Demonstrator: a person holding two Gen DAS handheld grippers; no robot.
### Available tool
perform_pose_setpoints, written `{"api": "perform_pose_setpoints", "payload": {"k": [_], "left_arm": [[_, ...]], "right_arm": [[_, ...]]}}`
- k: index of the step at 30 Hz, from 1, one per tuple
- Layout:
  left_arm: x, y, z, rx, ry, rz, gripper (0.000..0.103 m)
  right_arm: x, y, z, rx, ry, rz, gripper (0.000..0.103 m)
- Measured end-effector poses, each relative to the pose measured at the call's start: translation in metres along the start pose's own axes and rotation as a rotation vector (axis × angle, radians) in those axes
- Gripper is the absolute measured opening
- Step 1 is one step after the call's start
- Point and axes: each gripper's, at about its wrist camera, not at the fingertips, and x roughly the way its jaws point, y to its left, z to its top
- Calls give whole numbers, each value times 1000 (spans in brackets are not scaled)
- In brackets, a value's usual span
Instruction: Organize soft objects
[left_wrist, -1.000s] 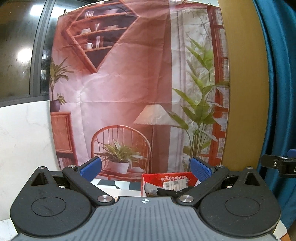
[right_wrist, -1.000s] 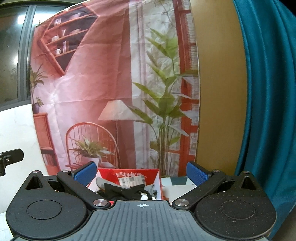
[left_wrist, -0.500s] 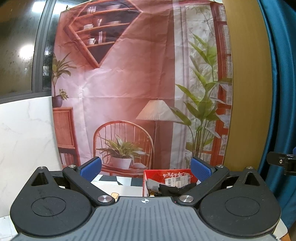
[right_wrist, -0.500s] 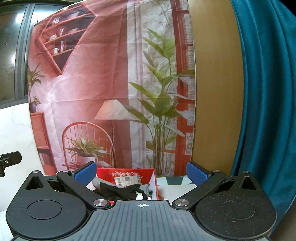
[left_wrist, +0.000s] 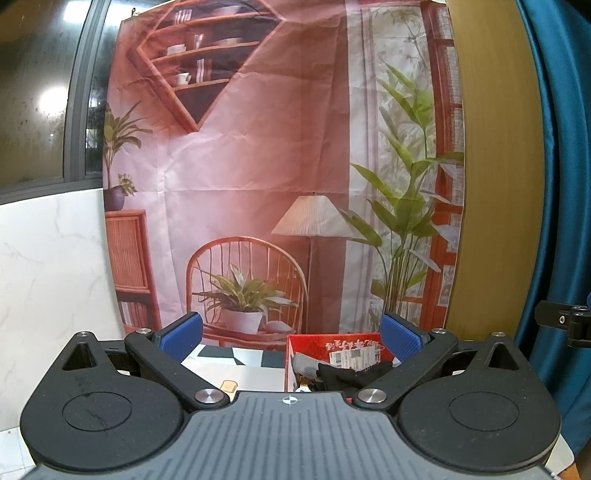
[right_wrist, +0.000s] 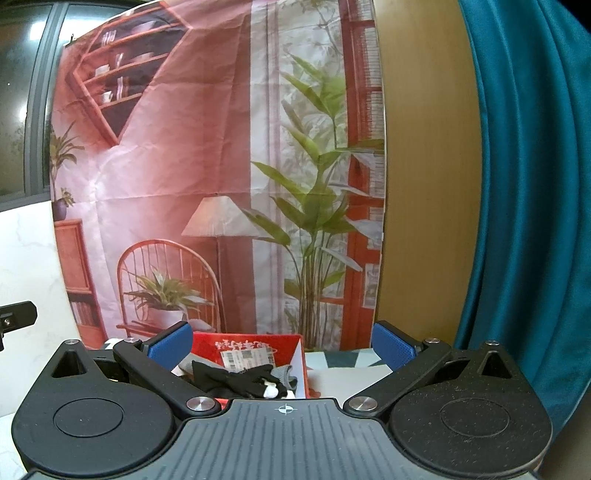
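A red box stands on the table ahead, with black fabric and a grey piece lying in it, and a white label card at its back. In the right wrist view the red box holds the black fabric and a grey piece. My left gripper is open and empty, raised, with the box behind its right finger. My right gripper is open and empty, raised, with the box between its fingers, toward the left one.
A printed room backdrop hangs behind the table. A teal curtain hangs at the right and a white marble wall is at the left. A checkered mat covers the table. A small tan item lies on it.
Both cameras have tilted slightly; the backdrop has shifted down in view and the red box sits a little lower. Both grippers stay open and empty.
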Motion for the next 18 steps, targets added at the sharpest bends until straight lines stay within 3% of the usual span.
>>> {"api": "perform_pose_setpoints", "payload": {"k": [18], "left_arm": [[2, 4, -2, -4, 9, 0, 103]], "right_arm": [[3, -2, -2, -4, 3, -6, 103]]}}
